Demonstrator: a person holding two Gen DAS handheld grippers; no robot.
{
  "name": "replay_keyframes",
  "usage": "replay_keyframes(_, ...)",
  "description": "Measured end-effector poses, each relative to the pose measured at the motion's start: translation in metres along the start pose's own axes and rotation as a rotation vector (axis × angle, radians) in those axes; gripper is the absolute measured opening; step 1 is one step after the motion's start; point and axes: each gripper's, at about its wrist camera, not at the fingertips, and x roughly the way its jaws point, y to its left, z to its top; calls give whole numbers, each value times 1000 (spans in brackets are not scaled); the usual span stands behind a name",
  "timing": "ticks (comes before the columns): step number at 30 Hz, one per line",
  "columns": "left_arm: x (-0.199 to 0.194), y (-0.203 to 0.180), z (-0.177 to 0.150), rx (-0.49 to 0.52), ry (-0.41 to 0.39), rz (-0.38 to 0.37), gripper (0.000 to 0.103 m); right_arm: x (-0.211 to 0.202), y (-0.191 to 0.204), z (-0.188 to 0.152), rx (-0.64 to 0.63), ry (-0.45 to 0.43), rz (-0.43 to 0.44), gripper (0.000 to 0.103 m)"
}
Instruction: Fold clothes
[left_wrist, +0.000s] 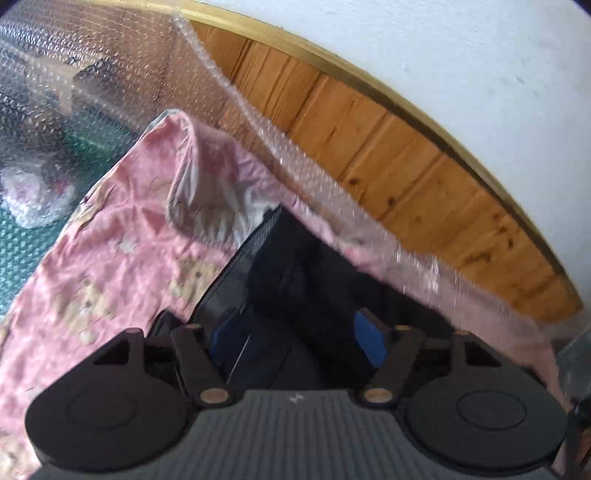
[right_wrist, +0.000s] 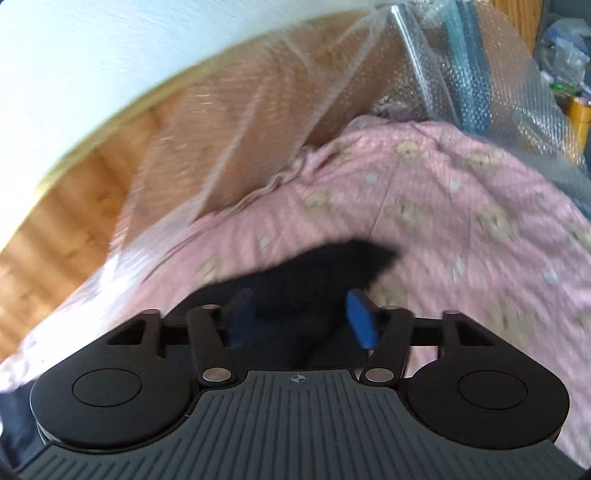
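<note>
— Closest to us, what do we see in the left wrist view?

— Our left gripper (left_wrist: 297, 326), its blue pads (left_wrist: 369, 338) set apart, with a dark garment (left_wrist: 295, 266) bunched between them. We cannot tell whether the jaws truly pinch it or merely straddle it.

— And on the other side?

— Our right gripper (right_wrist: 301, 317) looks much the same: blue pads (right_wrist: 360, 319) apart, a blurred fold of the dark garment (right_wrist: 332, 269) lying between them. Again we cannot tell if the jaws are clenched on it.

— Where does the dark garment sit?

— We see it lying on a pink cloth (left_wrist: 122, 236) printed with little bears, which spreads under and around it in both views (right_wrist: 443, 221).

— What lies around that?

— We find bubble wrap (left_wrist: 92, 74) draped beside and behind the pink cloth, over something green at the left. Wooden panelling (left_wrist: 388, 147) runs behind, with a white wall (left_wrist: 443, 55) above it. Both views are blurred by motion.
</note>
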Motion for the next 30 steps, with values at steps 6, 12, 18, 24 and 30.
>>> replay_keyframes(6, -38, 19, -104, 163, 100, 79, 82, -85, 12, -106, -182, 98, 18, 73)
replay_keyframes(12, -47, 27, -165, 202, 101, 90, 90, -137, 36, -208, -492, 284, 92, 83)
replay_keyframes(18, -34, 19, -164, 159, 41, 21, 88, -147, 34, -258, -680, 310, 28, 86)
replay_keyframes(24, -19, -5, -147, 229, 84, -14, 0, -129, 26, -263, -732, 328, -12, 8)
replay_keyframes(30, -83, -11, -67, 143, -147, -83, 0, -172, 29, -185, -614, 39, -19, 0)
